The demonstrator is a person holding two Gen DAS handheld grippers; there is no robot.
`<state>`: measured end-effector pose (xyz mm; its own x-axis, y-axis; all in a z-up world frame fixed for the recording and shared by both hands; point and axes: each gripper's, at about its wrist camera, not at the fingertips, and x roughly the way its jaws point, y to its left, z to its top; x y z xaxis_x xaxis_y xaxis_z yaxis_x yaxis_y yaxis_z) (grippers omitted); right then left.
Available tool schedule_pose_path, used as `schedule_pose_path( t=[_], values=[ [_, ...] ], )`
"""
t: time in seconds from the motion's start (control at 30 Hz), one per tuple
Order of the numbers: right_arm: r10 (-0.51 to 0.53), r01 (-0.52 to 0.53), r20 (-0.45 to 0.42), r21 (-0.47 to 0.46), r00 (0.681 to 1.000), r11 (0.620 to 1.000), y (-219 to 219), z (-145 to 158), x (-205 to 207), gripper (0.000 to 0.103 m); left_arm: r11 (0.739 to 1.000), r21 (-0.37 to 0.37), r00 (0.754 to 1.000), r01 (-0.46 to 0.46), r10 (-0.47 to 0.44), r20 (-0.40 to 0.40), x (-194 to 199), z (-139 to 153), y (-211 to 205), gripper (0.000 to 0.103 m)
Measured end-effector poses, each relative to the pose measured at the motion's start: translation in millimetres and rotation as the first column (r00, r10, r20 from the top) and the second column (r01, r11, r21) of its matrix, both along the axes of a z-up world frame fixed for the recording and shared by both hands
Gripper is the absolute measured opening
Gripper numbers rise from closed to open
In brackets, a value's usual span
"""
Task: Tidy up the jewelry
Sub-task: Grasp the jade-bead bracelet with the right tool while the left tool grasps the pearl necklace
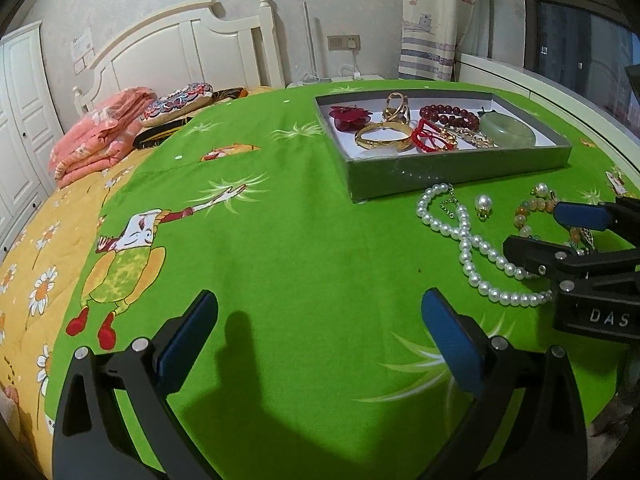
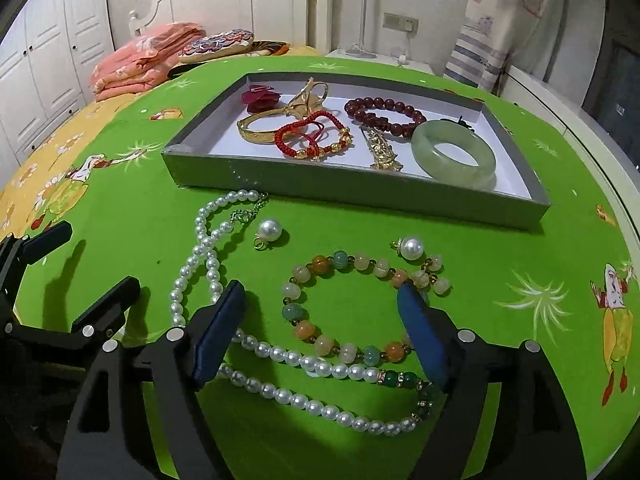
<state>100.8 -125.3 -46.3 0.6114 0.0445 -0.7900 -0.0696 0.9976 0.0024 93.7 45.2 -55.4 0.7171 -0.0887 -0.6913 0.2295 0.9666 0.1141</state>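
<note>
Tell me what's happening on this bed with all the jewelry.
A person with two handheld grippers is sorting jewelry into a shallow grey cardboard tray on the green bedspread. The tray already holds a pale green jade bangle, among other pieces. The right gripper stands open over a multicoloured bead bracelet and long white pearl necklace, gripping neither. The left gripper is open and empty.

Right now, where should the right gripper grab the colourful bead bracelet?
Probably the bracelet's near strand, from above. It lies flat in an open loop between the open right gripper's fingers. Its near edge sits against the pearl necklace, so pinch slightly farther up to avoid catching pearls.
</note>
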Motion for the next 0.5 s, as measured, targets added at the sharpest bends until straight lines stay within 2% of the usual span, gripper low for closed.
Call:
schedule_pose_path(
  t=[0.1,0.2,0.3,0.37,0.5],
  values=[
    [0.008,-0.008,0.007,-0.003,1.000,1.000,0.8,-1.2,-2.6,0.073,1.000,-0.002,1.000,0.000,0.000,0.002,-0.7,-0.1,0.6,0.099],
    [0.037,-0.037,0.019,-0.005,0.999,0.999,2.6,-0.3,-7.5,0.061,1.000,-0.001,1.000,0.000,0.000,0.004,-0.5,-0.2,0.5,0.099],
    [0.075,-0.075,0.028,-0.011,0.997,0.997,8.0,2.1,-14.1,0.036,1.000,-0.001,1.000,0.000,0.000,0.003,-1.0,-0.3,0.6,0.099],
    [0.112,-0.110,0.036,-0.034,0.993,0.993,16.0,2.9,-19.6,0.014,1.000,-0.002,1.000,0.000,0.000,0.004,-0.8,-0.3,0.7,0.099],
    [0.139,-0.134,0.065,-0.074,0.988,0.988,23.9,3.5,-25.9,0.012,1.000,-0.006,1.000,0.001,-0.001,0.003,-1.2,-0.2,1.6,0.099]
  ],
)
